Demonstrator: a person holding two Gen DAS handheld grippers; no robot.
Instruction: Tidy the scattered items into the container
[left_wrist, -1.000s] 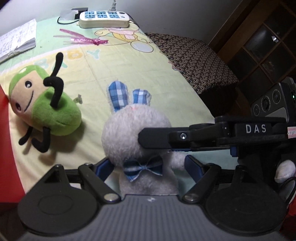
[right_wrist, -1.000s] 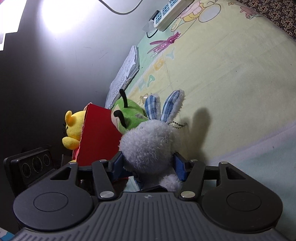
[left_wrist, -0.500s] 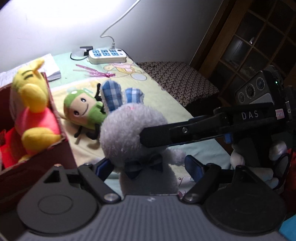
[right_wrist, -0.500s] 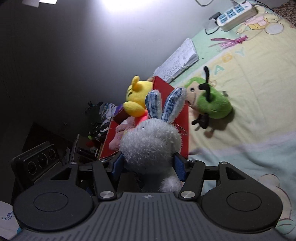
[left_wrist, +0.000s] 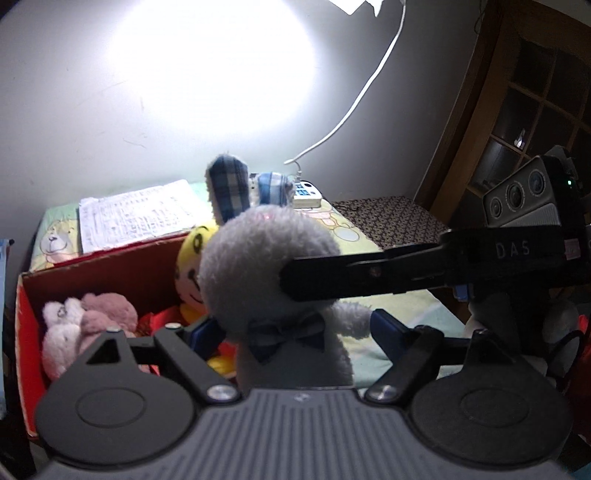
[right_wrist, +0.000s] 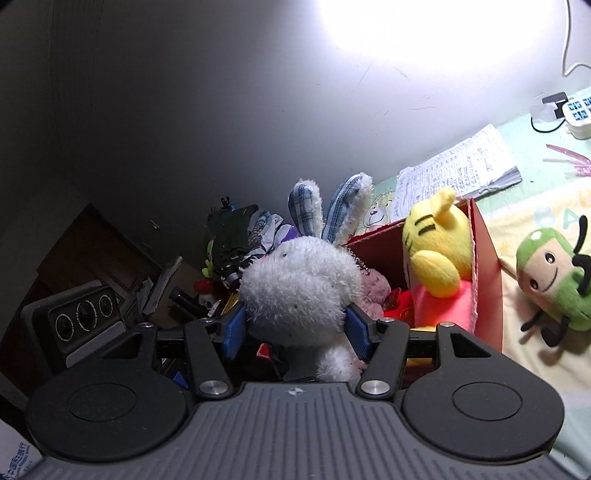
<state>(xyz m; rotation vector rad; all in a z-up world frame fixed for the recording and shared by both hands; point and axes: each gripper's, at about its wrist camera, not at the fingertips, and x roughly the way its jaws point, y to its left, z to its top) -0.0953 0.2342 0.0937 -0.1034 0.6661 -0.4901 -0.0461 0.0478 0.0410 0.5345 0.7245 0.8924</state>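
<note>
- The lower body of the grey rabbit (left_wrist: 266, 266) is hidden behind the left gripper (left_wrist: 295, 332) housing, and whether the blue pads (left_wrist: 384, 332) touch it cannot be told.
- The side of the rabbit's head is covered by the right gripper (right_wrist: 295, 321), seen as a black bar in the left wrist view.
- The yellow plush (right_wrist: 439, 251) is partly hidden by the rabbit in the left wrist view; its legs are concealed inside the red box (right_wrist: 487, 273).
- The pink plush (left_wrist: 92, 317) is partly masked by the gripper housing.
- The power strip (right_wrist: 580, 114) is cut off by the picture's edge.
- The writing on the paper stack (left_wrist: 136, 214) is too small to be read.
- The clutter (right_wrist: 229, 254) beyond the box is too dark to be identified.
</note>
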